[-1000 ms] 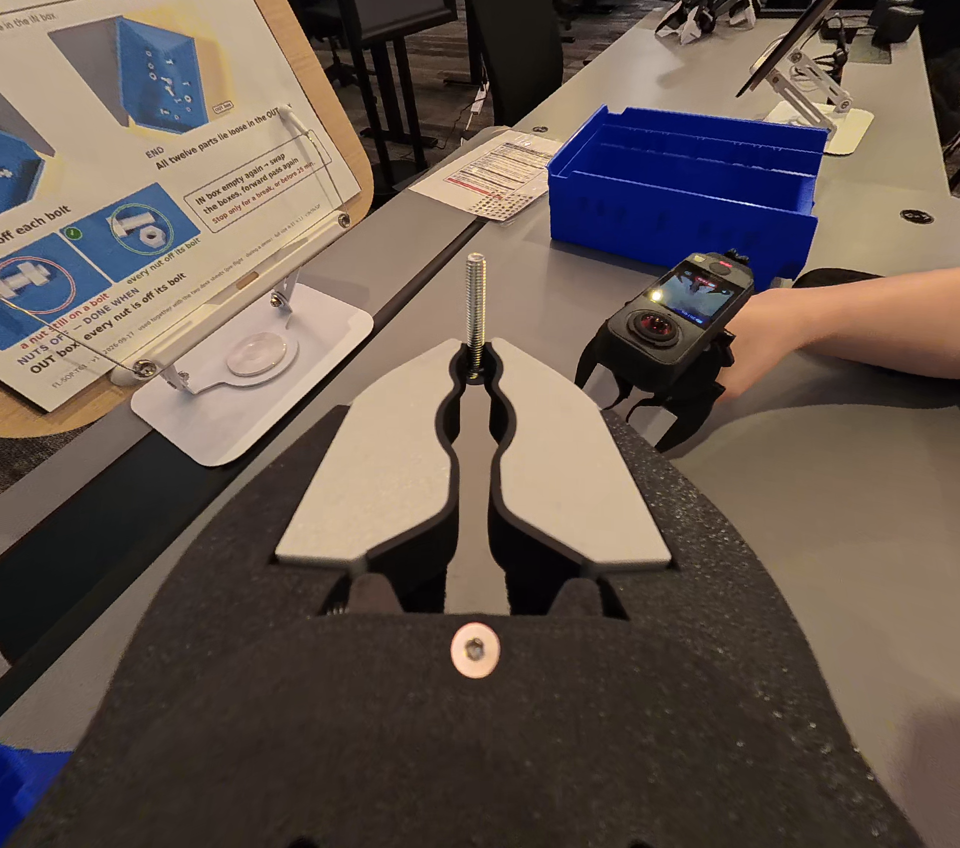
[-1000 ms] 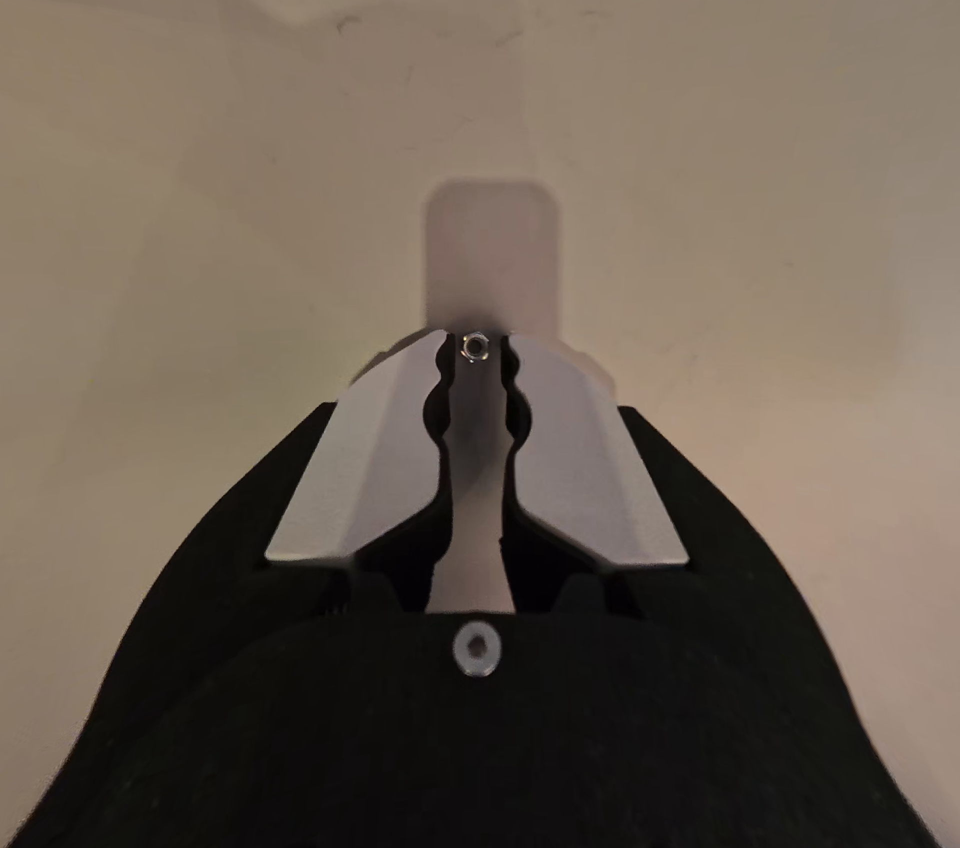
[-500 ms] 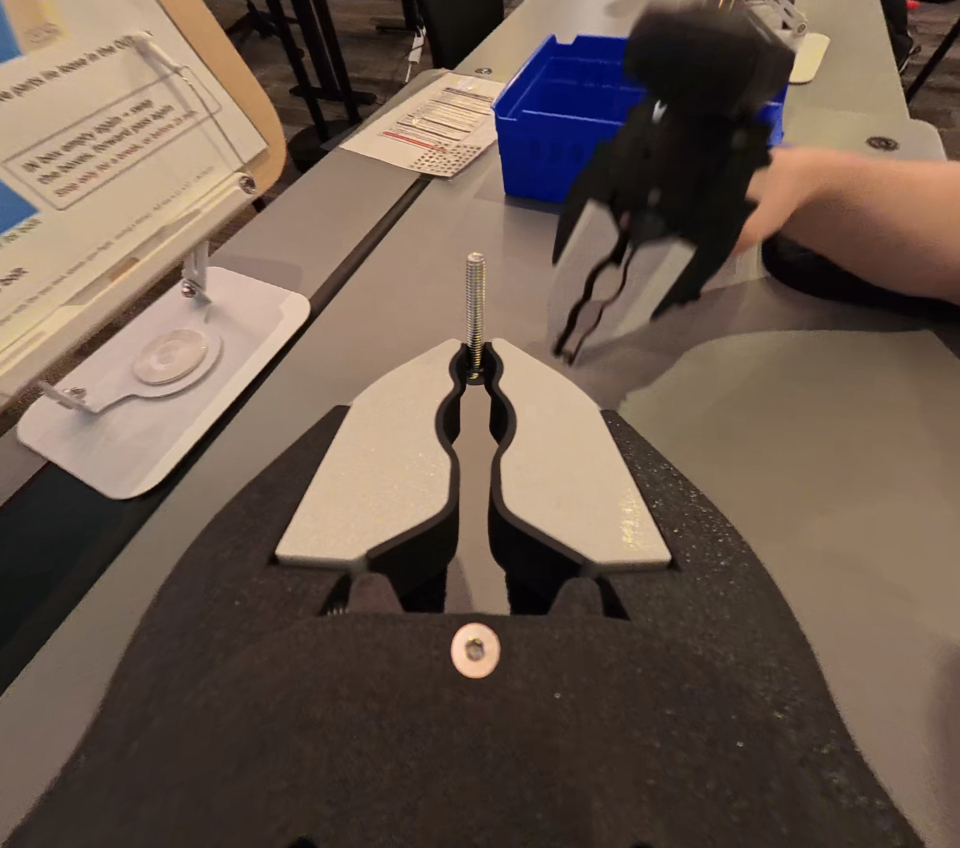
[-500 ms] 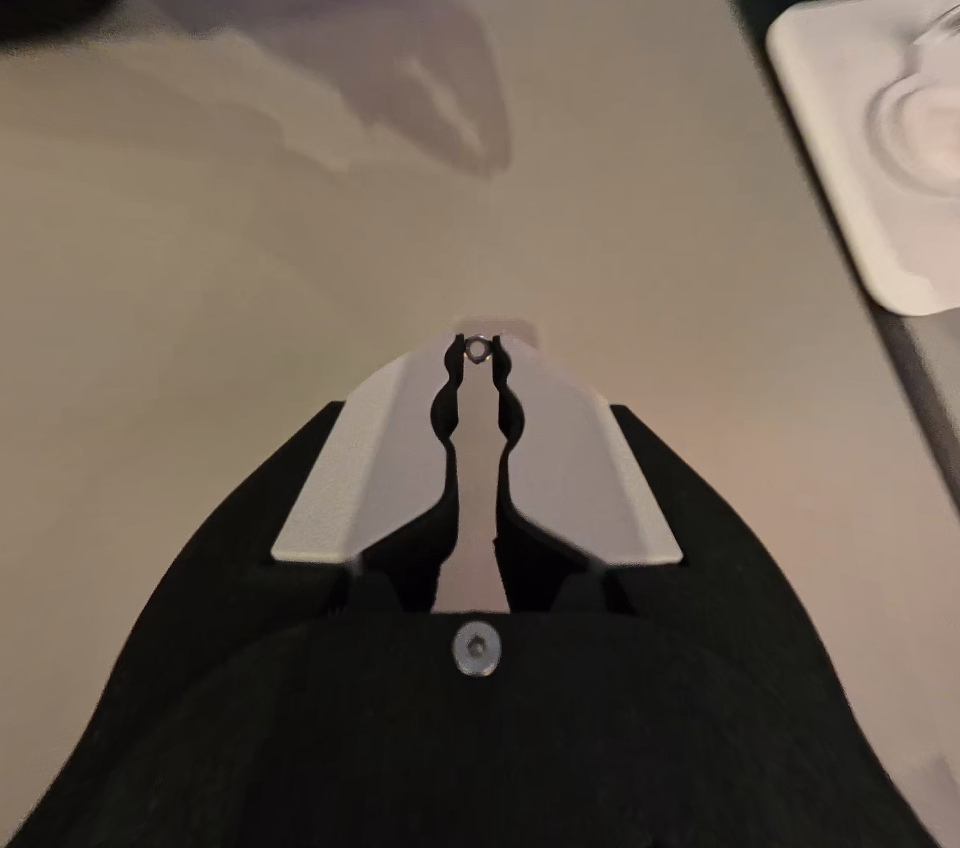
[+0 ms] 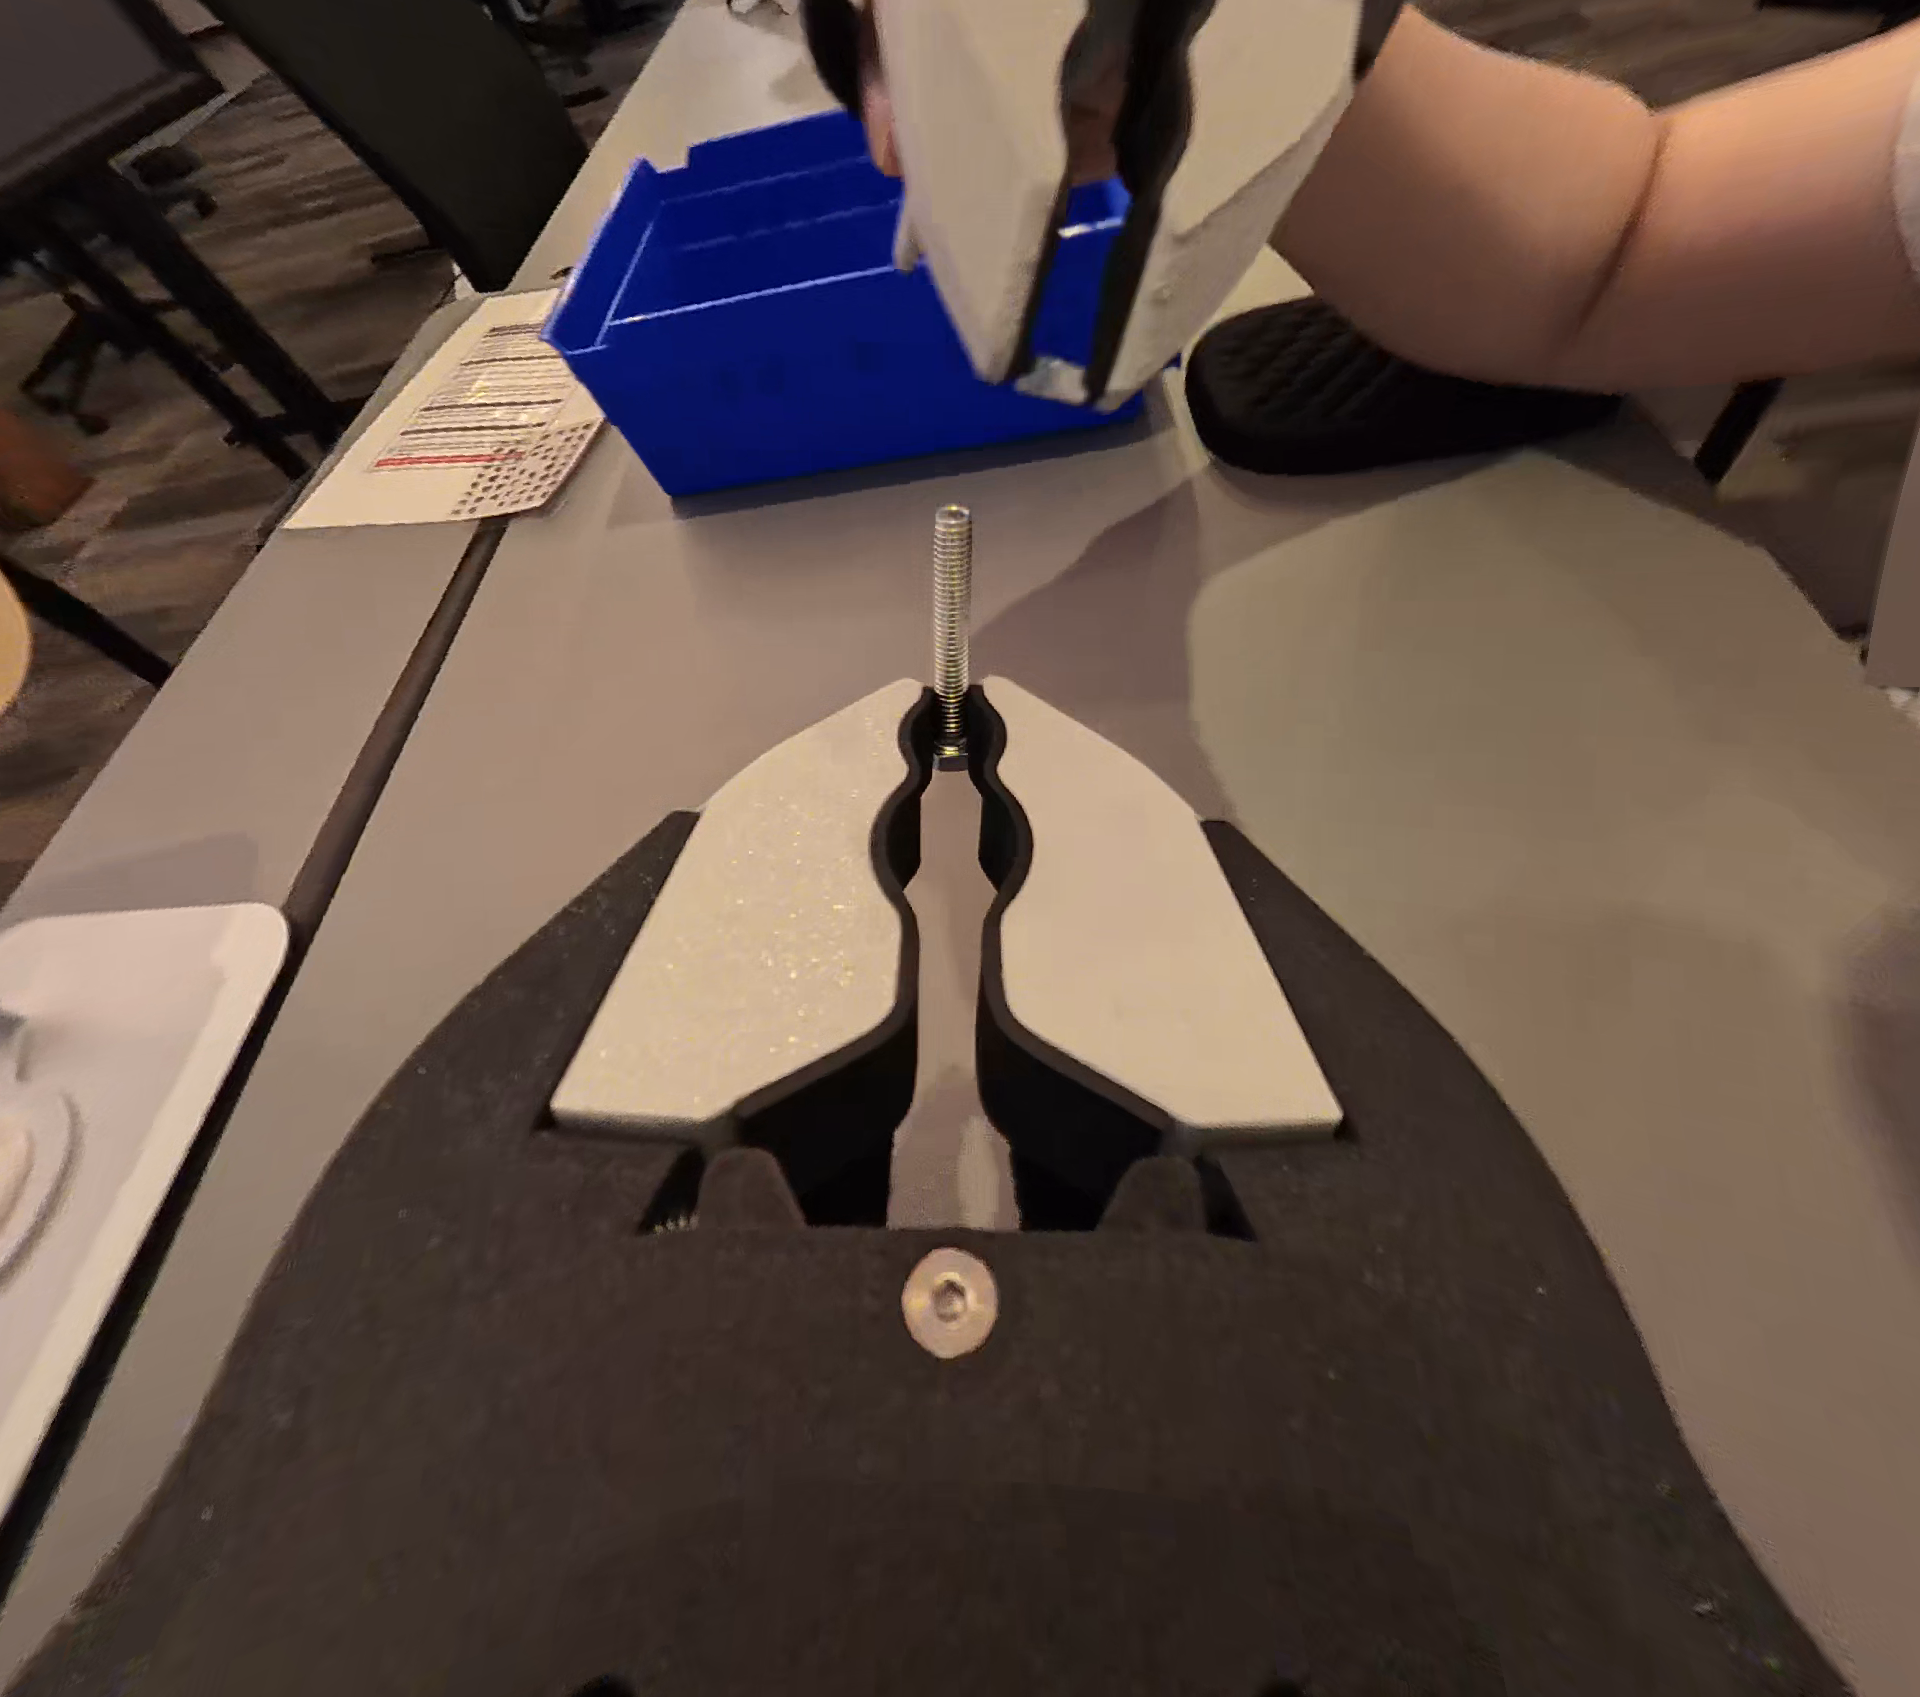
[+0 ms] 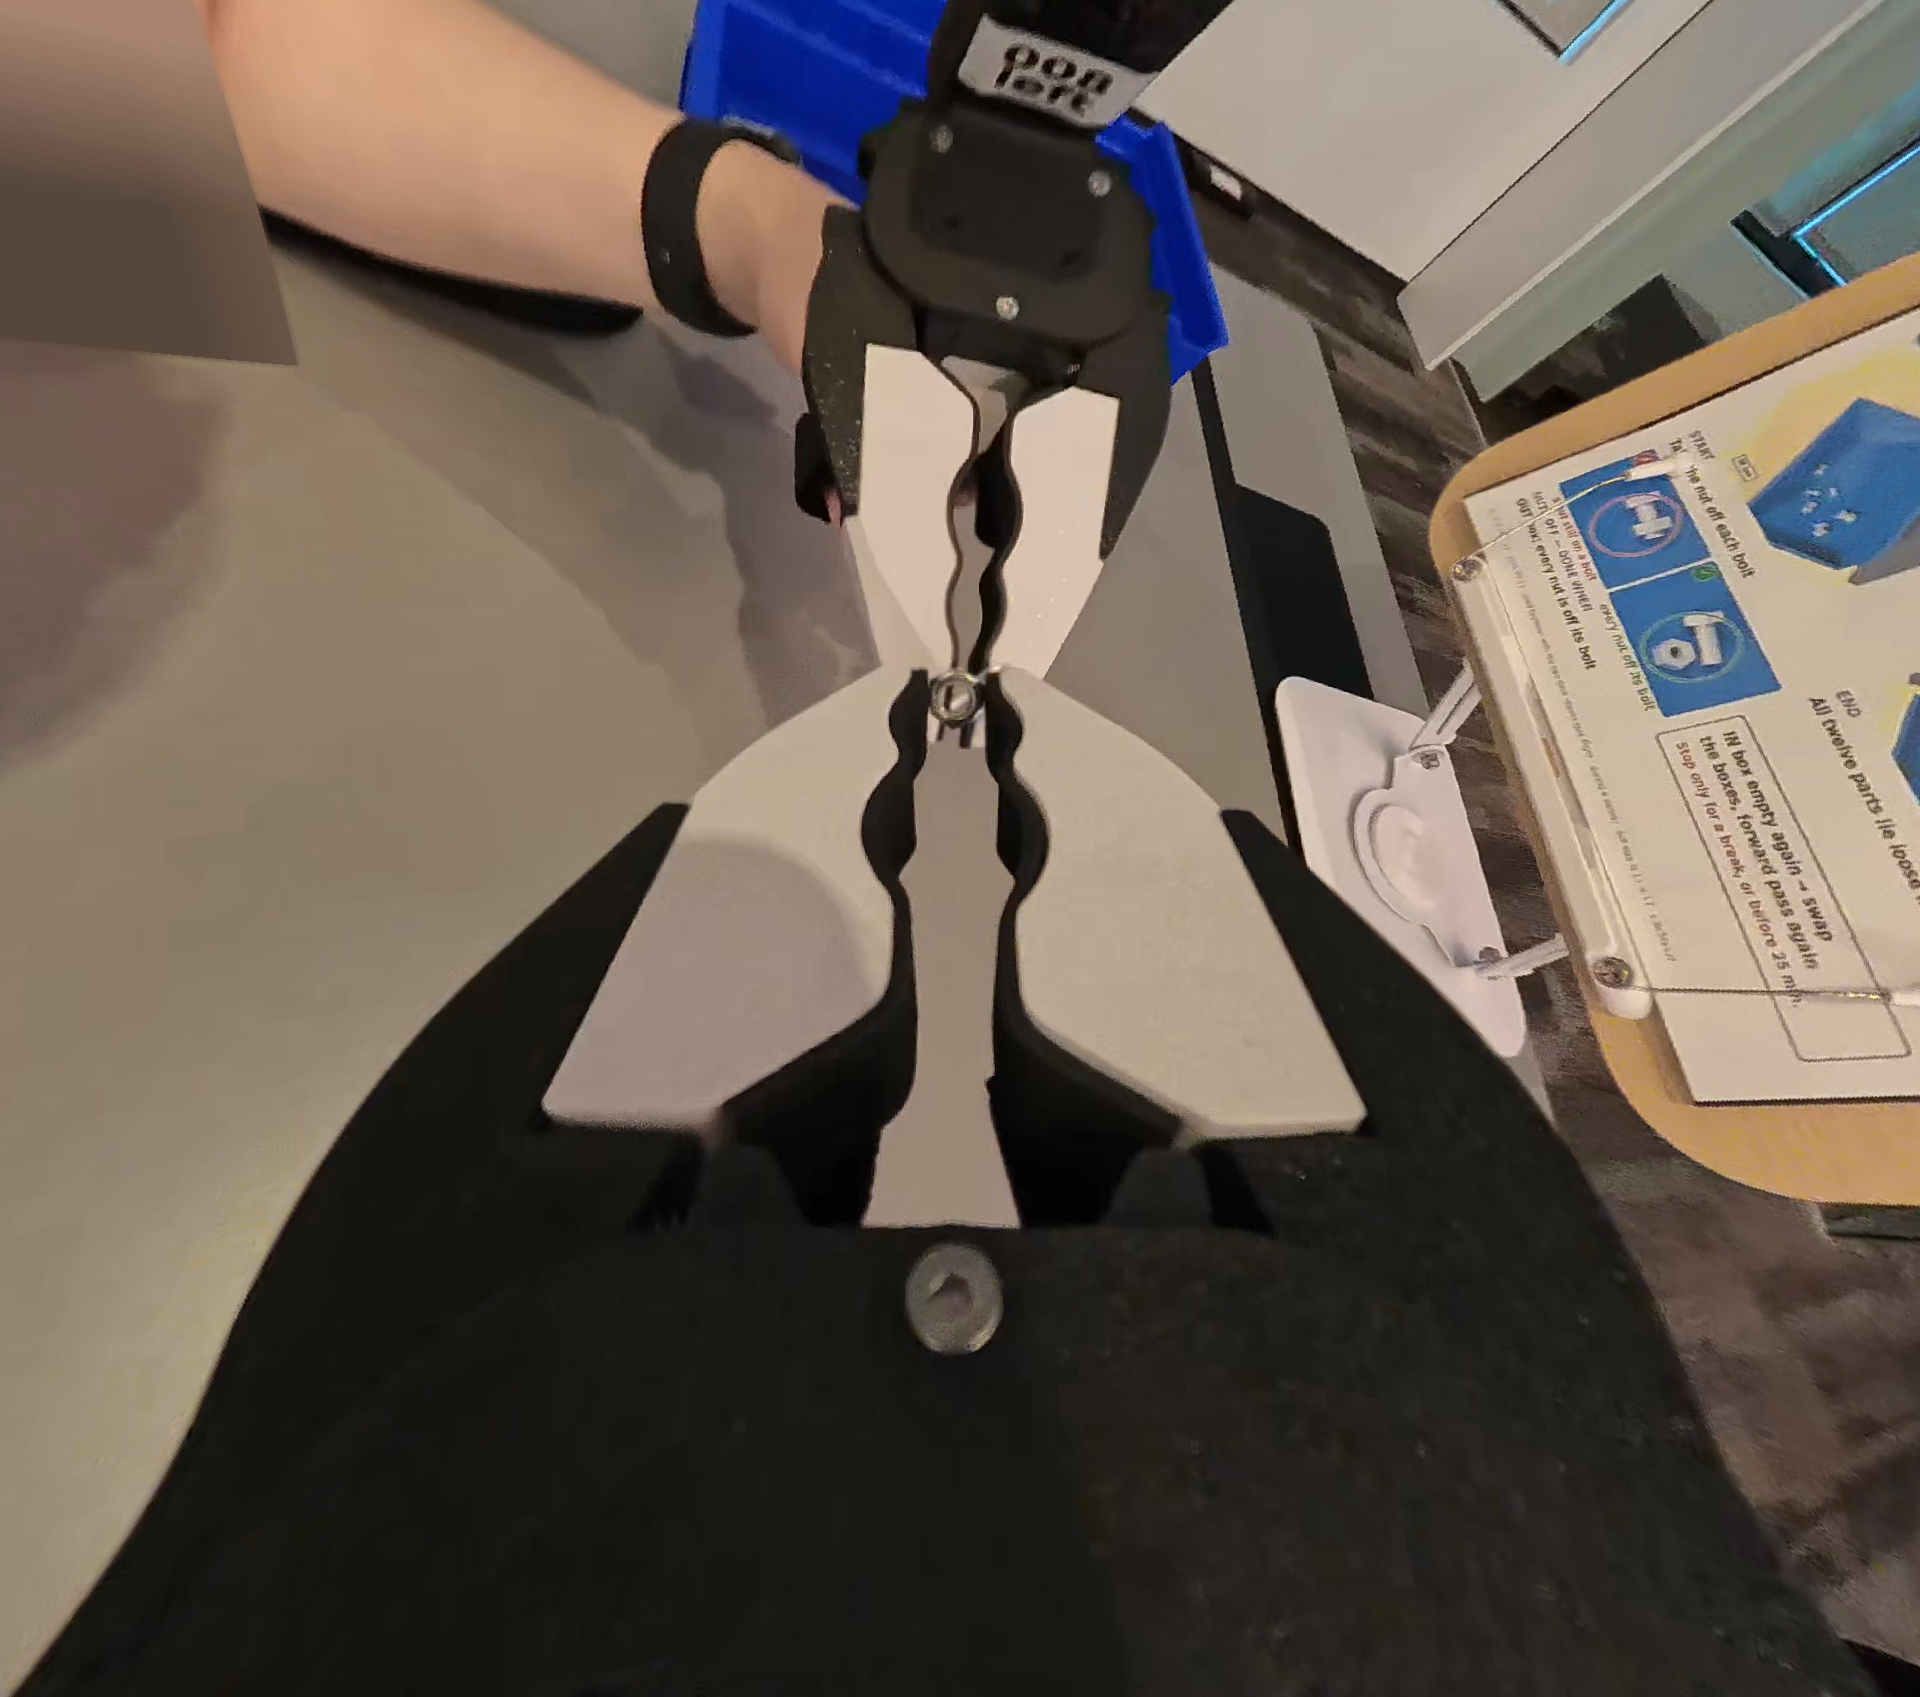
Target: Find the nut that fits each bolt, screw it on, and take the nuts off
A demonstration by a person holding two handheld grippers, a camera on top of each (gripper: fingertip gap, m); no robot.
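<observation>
left gripper pinches bolt by head, upright over tabletop. right gripper pinches nut, tips above bolt. step looks like fit test; next: centre hole over thread tip, turn.

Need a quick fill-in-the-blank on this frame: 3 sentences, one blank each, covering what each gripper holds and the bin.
1. The left gripper is shut on a threaded silver ____, which stands upright.
2. The right gripper pinches a small silver hex ____ at its fingertips.
3. Seen from the left wrist, the open plastic bin on the grey table beyond the left gripper is coloured ____.

Missing words: bolt; nut; blue
</observation>
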